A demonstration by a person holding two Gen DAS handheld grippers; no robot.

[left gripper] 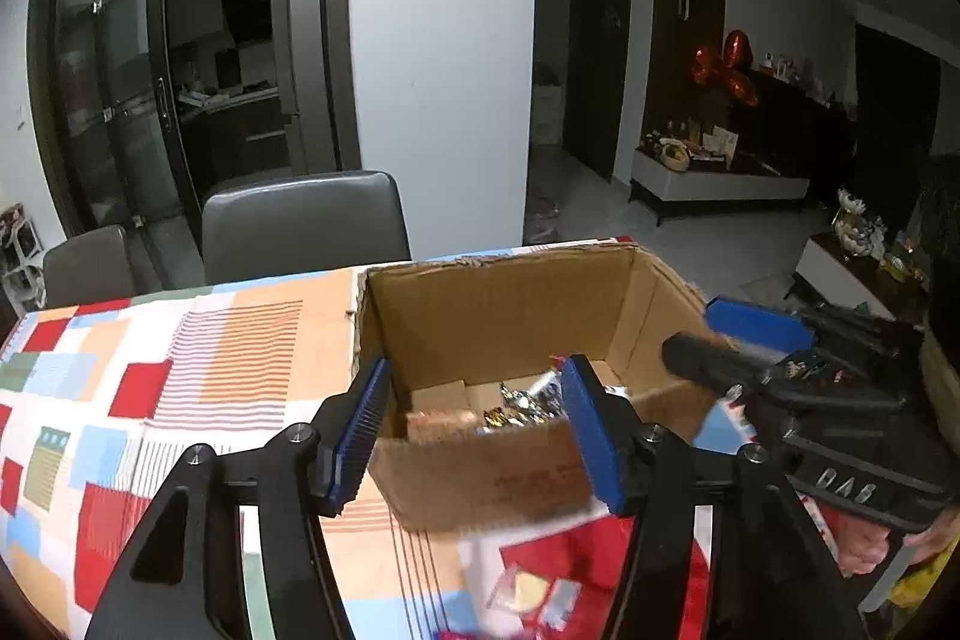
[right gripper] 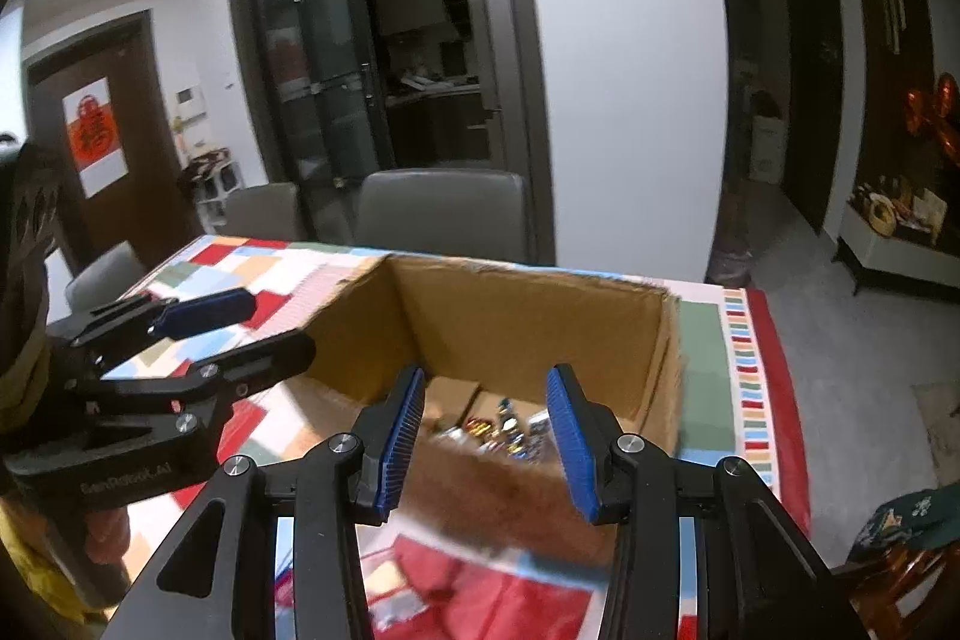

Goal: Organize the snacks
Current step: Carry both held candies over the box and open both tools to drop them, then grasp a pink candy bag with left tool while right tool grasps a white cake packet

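Both tools, left (left gripper: 480, 430) and right (right gripper: 486, 439), agape and empty above snack-filled cardboard box (left gripper: 510, 304).

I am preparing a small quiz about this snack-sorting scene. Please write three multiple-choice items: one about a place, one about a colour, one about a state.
1. Where do the wrapped snacks lie?
A. On the chair
B. At the bottom of the cardboard box
C. On the floor

2. What colour are the pads on the gripper fingers?
A. Blue
B. Yellow
C. White

3. In what state are the jaws of both grippers?
A. Shut on a snack
B. Shut and empty
C. Open and empty

Key:
1 B: the wrapped snacks lie inside the cardboard box.
2 A: the pads are blue.
3 C: the left gripper and the right gripper both stand apart with nothing between.
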